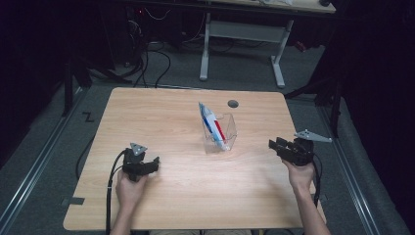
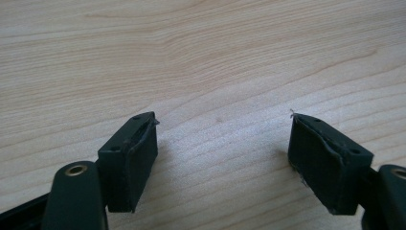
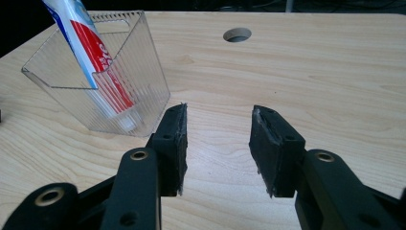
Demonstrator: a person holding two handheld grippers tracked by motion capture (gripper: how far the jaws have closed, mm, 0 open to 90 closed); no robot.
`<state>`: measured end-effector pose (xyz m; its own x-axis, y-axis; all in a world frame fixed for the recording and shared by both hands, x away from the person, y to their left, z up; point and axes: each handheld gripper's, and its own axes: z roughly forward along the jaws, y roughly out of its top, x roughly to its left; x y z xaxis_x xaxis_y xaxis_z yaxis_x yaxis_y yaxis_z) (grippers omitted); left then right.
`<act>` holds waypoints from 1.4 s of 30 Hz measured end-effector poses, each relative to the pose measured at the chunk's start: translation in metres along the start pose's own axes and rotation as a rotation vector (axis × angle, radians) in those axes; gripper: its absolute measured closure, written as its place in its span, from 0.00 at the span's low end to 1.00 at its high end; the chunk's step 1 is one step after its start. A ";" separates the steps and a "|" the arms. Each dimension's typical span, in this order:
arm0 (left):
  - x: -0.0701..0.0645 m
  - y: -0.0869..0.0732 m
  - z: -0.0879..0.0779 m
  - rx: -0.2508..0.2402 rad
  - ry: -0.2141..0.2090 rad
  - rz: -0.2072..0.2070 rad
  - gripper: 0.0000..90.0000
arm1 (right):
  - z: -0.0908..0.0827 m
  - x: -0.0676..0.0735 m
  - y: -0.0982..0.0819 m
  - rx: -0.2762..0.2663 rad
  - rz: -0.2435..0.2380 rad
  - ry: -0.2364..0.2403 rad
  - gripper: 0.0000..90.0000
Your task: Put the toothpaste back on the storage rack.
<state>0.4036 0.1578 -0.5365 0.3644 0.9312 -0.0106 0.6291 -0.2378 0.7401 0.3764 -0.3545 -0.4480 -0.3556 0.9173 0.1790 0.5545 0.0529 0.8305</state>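
Note:
A clear plastic holder [image 1: 220, 133] stands near the middle of the wooden table [image 1: 166, 112], with a white, red and blue toothpaste tube [image 1: 211, 123] leaning inside it. In the right gripper view the holder [image 3: 119, 81] and the tube [image 3: 91, 57] sit just left of my jaws. My right gripper [image 1: 275, 146] hovers right of the holder, open, with bare wood between its pads [image 3: 178, 143]. My left gripper [image 1: 155, 164] rests at the table's front left, open wide over bare wood [image 2: 223, 143].
A round cable hole [image 1: 233, 103] lies in the table behind the holder. Beyond the far edge stands a white-legged desk [image 1: 244, 34] with cables on the floor. The room around is dark.

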 end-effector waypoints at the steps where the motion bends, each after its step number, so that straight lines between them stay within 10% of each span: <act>1: 0.000 0.000 0.000 0.000 0.000 0.000 0.29 | 0.000 0.000 -0.001 0.006 0.003 0.000 0.64; 42: 0.000 0.000 0.000 0.002 0.001 0.001 0.29 | 0.023 -0.002 -0.030 0.090 0.011 -0.009 0.62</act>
<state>0.4036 0.1578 -0.5364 0.3641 0.9313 -0.0094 0.6299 -0.2388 0.7390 0.3778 -0.3486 -0.4859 -0.3428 0.9214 0.1830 0.6238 0.0776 0.7777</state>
